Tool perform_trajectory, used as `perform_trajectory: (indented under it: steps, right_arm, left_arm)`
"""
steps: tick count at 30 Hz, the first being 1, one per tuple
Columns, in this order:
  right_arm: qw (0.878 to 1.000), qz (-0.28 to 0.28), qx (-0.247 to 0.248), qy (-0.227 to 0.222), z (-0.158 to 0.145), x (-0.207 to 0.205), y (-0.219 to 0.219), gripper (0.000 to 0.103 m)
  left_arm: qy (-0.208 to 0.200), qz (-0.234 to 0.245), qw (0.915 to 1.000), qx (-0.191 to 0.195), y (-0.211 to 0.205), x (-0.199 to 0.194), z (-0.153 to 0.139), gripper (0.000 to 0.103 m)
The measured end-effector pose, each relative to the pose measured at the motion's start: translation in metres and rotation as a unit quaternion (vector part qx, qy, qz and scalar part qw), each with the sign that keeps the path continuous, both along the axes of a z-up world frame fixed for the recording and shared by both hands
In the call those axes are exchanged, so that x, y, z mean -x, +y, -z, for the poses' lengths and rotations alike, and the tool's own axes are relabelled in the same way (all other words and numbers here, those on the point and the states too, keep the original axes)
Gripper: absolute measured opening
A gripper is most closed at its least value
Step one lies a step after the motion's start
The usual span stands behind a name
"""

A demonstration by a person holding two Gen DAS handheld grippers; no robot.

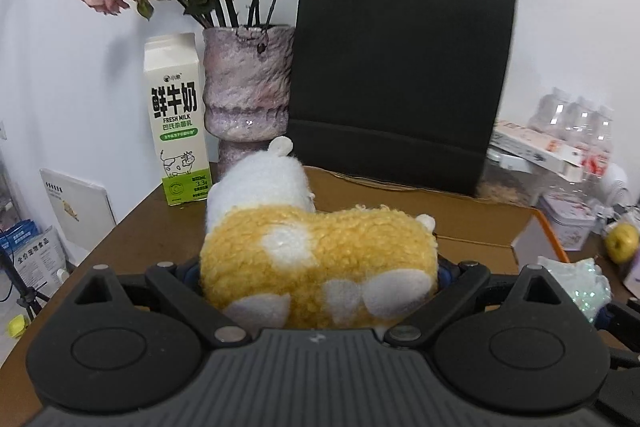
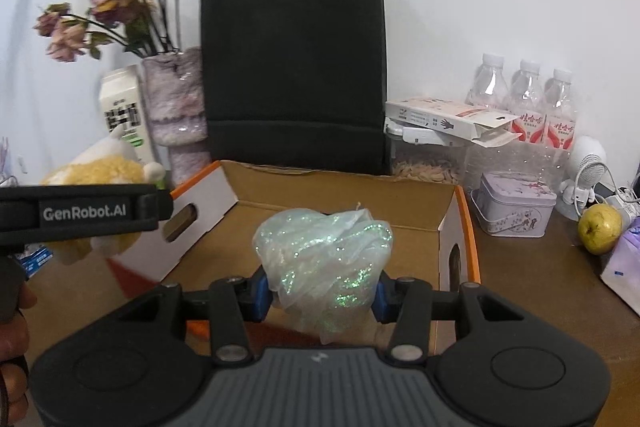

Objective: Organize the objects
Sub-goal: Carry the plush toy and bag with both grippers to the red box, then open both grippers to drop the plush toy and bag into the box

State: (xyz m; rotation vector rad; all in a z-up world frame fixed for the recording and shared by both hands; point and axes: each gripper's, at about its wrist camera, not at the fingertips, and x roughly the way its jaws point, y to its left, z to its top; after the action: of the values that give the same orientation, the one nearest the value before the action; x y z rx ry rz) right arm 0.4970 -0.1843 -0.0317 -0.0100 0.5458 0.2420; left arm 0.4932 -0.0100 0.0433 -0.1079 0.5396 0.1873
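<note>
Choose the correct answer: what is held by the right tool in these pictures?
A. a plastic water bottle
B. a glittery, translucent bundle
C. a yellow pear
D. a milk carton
B: in the right wrist view, the blue pads of the right tool press on both sides of the glittery bundle, above the open cardboard box.

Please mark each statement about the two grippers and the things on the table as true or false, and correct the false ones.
1. The left gripper holds a yellow and white plush toy. True.
2. The right gripper is empty. False: it clamps a glittery bundle.
3. The black paper bag stands behind the cardboard box. True.
4. The milk carton lies flat. False: it stands upright beside the vase.
</note>
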Motion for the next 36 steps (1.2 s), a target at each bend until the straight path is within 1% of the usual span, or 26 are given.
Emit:
perform_trajectory:
  steps: [2, 4, 6, 10, 11, 12, 13, 14, 15, 16, 17, 19, 27, 36]
  right_arm:
    - [1.000, 0.006, 0.003, 0.004, 0.001, -0.014, 0.001, 0.046]
    - [1.000, 0.011, 0.001, 0.012, 0.003, -0.029, 0.001, 0.047]
    - [1.000, 0.017, 0.002, 0.022, 0.005, -0.043, 0.001, 0.051]
    - [0.999, 0.028, 0.022, 0.032, 0.011, -0.064, 0.006, 0.054]
    - [0.999, 0.028, 0.024, 0.034, 0.013, -0.067, 0.007, 0.061]
    - [0.999, 0.028, 0.025, 0.035, 0.015, -0.071, 0.008, 0.074]
    - [0.999, 0.030, 0.026, 0.035, 0.016, -0.074, 0.009, 0.082]
    - [0.998, 0.033, 0.028, 0.034, 0.018, -0.076, 0.010, 0.094]
    - [0.998, 0.038, 0.027, 0.033, 0.019, -0.078, 0.010, 0.098]
    - [0.998, 0.041, 0.025, 0.034, 0.020, -0.079, 0.009, 0.099]
    - [0.998, 0.042, 0.020, 0.036, 0.020, -0.080, 0.008, 0.102]
    - [0.998, 0.040, 0.015, 0.042, 0.021, -0.080, 0.008, 0.103]
    - [0.998, 0.033, 0.024, 0.045, 0.023, -0.075, 0.011, 0.103]
    - [0.999, 0.029, 0.027, 0.037, 0.012, -0.054, 0.010, 0.103]
  left_arm:
    - [0.009, -0.008, 0.9999, 0.002, 0.001, -0.015, 0.001, 0.098]
    - [0.017, -0.007, 0.9998, -0.003, -0.001, -0.030, 0.003, 0.098]
    - [0.023, -0.011, 0.9996, -0.013, -0.004, -0.041, 0.005, 0.098]
    - [0.029, -0.016, 0.9992, -0.023, -0.006, -0.059, 0.009, 0.099]
    - [0.033, -0.016, 0.9991, -0.024, -0.007, -0.062, 0.010, 0.101]
    - [0.037, -0.014, 0.9990, -0.022, -0.006, -0.066, 0.011, 0.101]
    - [0.041, -0.013, 0.9989, -0.018, -0.004, -0.069, 0.013, 0.103]
    - [0.043, -0.011, 0.9989, -0.012, -0.003, -0.070, 0.014, 0.103]
    - [0.042, -0.009, 0.9990, -0.008, -0.002, -0.070, 0.015, 0.103]
    - [0.045, -0.006, 0.9990, -0.003, -0.001, -0.071, 0.017, 0.103]
    - [0.048, -0.003, 0.9989, 0.000, 0.000, -0.072, 0.018, 0.103]
    - [0.046, 0.000, 0.9989, -0.003, 0.001, -0.071, 0.019, 0.103]
    - [0.037, 0.004, 0.9993, -0.004, 0.001, -0.064, 0.014, 0.103]
    - [0.029, 0.006, 0.9996, -0.002, 0.006, -0.040, 0.004, 0.103]
